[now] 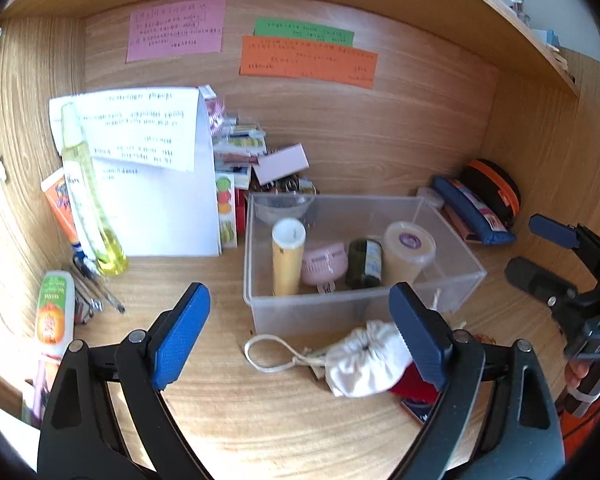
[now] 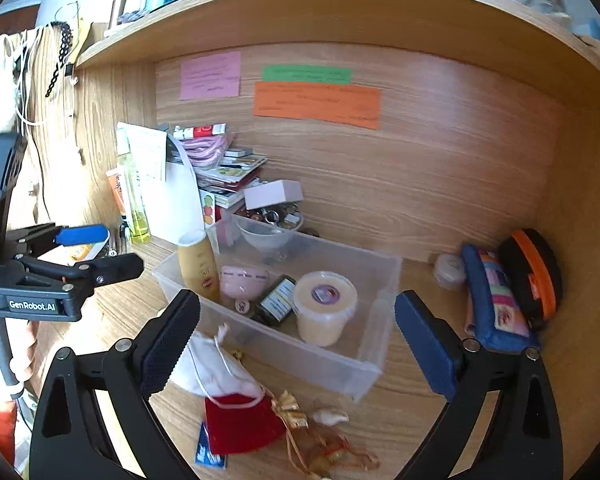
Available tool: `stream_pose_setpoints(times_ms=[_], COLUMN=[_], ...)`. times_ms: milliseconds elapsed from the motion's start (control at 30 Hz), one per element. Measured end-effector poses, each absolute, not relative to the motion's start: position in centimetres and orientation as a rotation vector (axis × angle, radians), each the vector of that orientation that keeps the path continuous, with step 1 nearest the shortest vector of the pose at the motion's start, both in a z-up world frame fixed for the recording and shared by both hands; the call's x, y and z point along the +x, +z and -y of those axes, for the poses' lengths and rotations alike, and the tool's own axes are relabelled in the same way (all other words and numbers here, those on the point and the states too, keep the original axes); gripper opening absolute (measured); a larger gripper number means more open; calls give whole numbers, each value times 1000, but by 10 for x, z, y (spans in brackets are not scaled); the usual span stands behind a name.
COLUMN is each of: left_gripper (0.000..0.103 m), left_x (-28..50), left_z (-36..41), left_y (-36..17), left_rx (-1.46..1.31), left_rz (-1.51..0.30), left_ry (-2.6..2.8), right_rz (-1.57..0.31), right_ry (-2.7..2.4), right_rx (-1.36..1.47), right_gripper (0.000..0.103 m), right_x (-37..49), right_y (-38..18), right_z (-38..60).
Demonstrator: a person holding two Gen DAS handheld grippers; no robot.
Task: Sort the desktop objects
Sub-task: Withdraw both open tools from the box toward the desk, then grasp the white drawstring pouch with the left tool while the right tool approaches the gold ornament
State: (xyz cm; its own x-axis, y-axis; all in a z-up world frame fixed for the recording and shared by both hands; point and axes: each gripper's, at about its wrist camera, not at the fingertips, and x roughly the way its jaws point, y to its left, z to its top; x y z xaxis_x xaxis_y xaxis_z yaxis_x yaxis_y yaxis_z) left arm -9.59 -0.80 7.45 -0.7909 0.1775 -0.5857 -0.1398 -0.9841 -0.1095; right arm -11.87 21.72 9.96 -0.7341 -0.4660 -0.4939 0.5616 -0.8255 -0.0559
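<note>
On the left tongs (image 2: 100, 252), released like the right tongs (image 2: 296, 340), white lettering reads "GenRobot.AI".

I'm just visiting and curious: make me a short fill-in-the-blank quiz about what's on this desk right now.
1. The clear plastic bin holds a cream tub whose lid carries a ____ sticker.
2. Just in front of the bin lies a white drawstring pouch, and beside it a ____ pouch.
3. Both the left gripper and the right gripper are ____ and hold nothing.
4. Of the notes on the back wall, the orange note sits just under a ____ one.

Missing words: purple; red; open; green
</note>
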Motion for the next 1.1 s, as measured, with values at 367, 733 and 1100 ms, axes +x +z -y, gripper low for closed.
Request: stream_pose_setpoints(times_ms=[367, 733, 1100], left_gripper=[92, 92, 75], left_x=[-90, -117, -128], left_z=[-23, -47, -54], left_y=[42, 11, 8], left_rx=[-1030, -1166, -1124], left_rz=[69, 58, 65], left_ry=[2714, 2627, 2648], right_rz=[-240, -213, -257], right_ry=[-2534, -2461, -2371], right_rx=[757, 963, 1062], right_gripper=[98, 86, 57], right_x=[-112, -120, -126], right_y=[68, 13, -14], right_z=[-262, -289, -284])
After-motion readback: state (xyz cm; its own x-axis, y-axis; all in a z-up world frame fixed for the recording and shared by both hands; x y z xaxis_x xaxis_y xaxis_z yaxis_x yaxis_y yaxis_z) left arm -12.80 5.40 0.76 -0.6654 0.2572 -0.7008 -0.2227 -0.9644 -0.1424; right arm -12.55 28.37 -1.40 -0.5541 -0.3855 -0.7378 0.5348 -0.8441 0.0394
